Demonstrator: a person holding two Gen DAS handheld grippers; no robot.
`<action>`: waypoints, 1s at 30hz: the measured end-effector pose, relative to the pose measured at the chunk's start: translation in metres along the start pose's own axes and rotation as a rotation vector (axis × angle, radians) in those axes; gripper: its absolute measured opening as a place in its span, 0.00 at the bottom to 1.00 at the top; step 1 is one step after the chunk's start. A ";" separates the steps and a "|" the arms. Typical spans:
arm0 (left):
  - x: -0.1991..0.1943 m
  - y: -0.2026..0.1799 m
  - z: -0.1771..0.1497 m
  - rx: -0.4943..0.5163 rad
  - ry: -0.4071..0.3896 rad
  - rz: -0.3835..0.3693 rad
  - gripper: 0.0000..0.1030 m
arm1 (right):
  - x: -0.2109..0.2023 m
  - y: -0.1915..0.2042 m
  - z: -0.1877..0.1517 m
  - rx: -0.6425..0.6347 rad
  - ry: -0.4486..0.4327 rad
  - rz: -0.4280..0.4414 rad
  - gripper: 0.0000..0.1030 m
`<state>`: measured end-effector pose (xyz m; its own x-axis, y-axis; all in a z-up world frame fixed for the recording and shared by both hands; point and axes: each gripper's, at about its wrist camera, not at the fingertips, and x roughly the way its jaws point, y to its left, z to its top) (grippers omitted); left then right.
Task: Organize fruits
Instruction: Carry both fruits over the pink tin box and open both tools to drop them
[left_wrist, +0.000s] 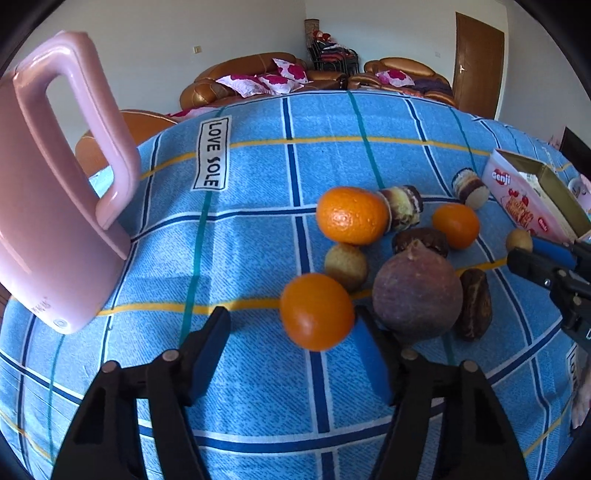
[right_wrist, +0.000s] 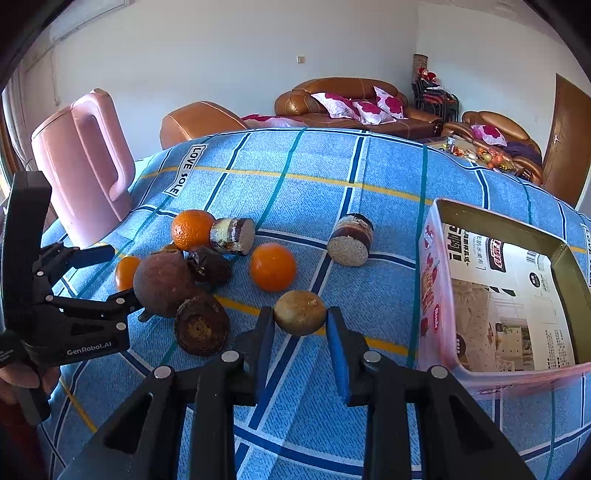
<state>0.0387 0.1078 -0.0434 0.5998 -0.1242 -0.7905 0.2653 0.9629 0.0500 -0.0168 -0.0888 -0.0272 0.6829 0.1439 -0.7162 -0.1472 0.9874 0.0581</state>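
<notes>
The right tongs (right_wrist: 300, 321) grip a small, dull yellow-brown round fruit (right_wrist: 300, 312) between blue-padded fingers, just beside an open pink-sided box (right_wrist: 436, 280) on the blue plaid cloth (right_wrist: 369, 166) over the surface. The left tongs (left_wrist: 291, 325) stand wide apart, with a small orange (left_wrist: 316, 312), smooth and bright, between the fingers and touching the right pad; contact with the left pad is absent. Behind it sits a big, dusky purple-brown pomegranate (left_wrist: 417, 291), and beside that a shrivelled dark brown fruit (left_wrist: 474, 302). Farther back lie a larger, pitted orange (left_wrist: 349, 216), another orange (left_wrist: 456, 225), a tan round fruit (left_wrist: 345, 266) and two layered cake rolls (left_wrist: 402, 210) (left_wrist: 471, 188). A pink kettle (left_wrist: 55, 206) stands at the cloth's left edge.
</notes>
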 end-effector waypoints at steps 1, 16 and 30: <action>-0.001 0.002 -0.001 -0.010 -0.002 -0.014 0.53 | -0.001 -0.001 0.000 0.000 -0.002 0.002 0.30; -0.043 -0.002 0.009 -0.163 -0.310 -0.019 0.34 | -0.035 -0.022 0.012 0.115 -0.167 0.227 0.30; -0.057 -0.094 0.026 -0.088 -0.394 -0.091 0.34 | -0.077 -0.098 0.003 0.172 -0.322 -0.102 0.30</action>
<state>-0.0006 0.0185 0.0132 0.8248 -0.2752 -0.4939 0.2748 0.9586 -0.0752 -0.0526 -0.1966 0.0238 0.8817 0.0310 -0.4708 0.0364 0.9904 0.1335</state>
